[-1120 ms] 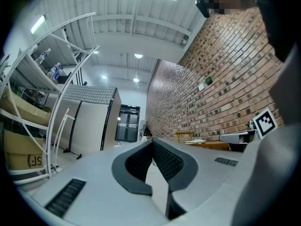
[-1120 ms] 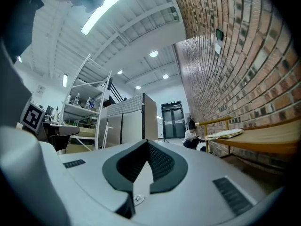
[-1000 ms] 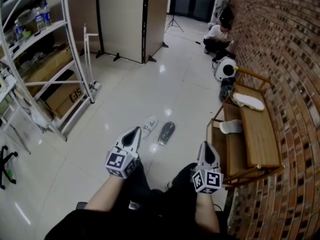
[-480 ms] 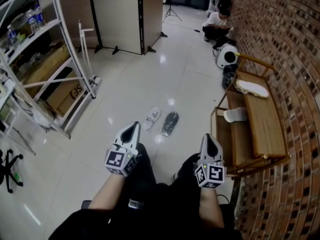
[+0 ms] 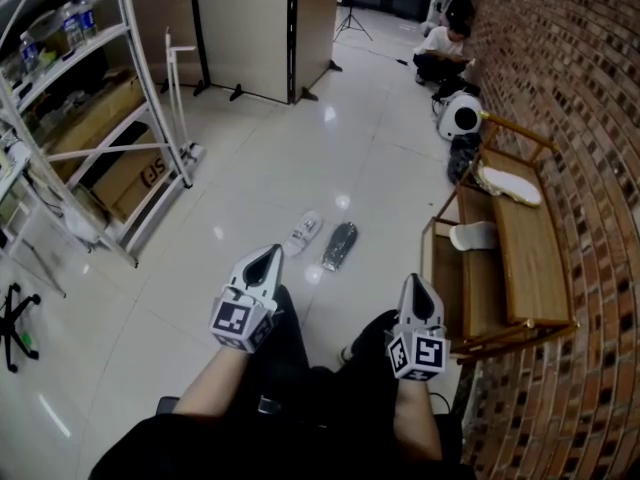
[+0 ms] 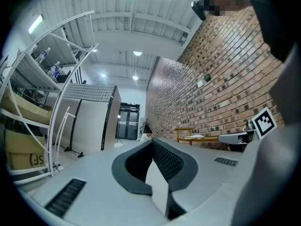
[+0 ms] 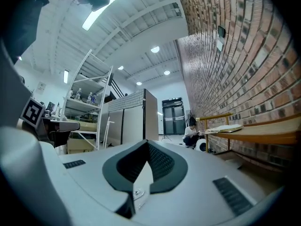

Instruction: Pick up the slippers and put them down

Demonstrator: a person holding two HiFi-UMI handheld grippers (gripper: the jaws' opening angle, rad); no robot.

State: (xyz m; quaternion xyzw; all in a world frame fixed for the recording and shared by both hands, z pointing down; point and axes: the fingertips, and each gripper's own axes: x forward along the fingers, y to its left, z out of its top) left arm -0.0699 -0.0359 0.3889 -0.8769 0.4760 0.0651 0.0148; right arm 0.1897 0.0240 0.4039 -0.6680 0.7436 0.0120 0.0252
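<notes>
- Left gripper (image 5: 268, 258) hangs over your left knee and points out along the floor. Its jaws are clenched tip to tip with nothing between them.
- Ahead of it, on the glossy pale tiled floor (image 5: 250, 178), lies the small white slipper (image 5: 303, 232). It is well beyond the gripper's tip.
- Just to the right, close beside the white one but not touching it, lies the dark grey textured slipper (image 5: 339, 245). I cannot tell from here whether it lies sole up.
- Both slippers look light and bendy, probably foam or rubber, so I judge them in no danger from a firm pinch. A thin sole may flex and droop if you take it by the toe or heel end.
- I would take hold across the upper band or the raised side edge near the middle, where the jaws can bite.
- On polished tile a light slipper is likely to skate away from a nudge, so open wide and come down over it instead of pushing in from the side.
- Your right gripper (image 5: 417, 286) hovers over your right knee, likewise closed and empty.
- Right of that, against the red brick wall (image 5: 590, 118), stands the low wooden tabletop (image 5: 525, 263). Another white slipper (image 5: 472, 235) sits on its lower shelf, and a pale flat slipper-like shape (image 5: 510, 185) lies on top.
</notes>
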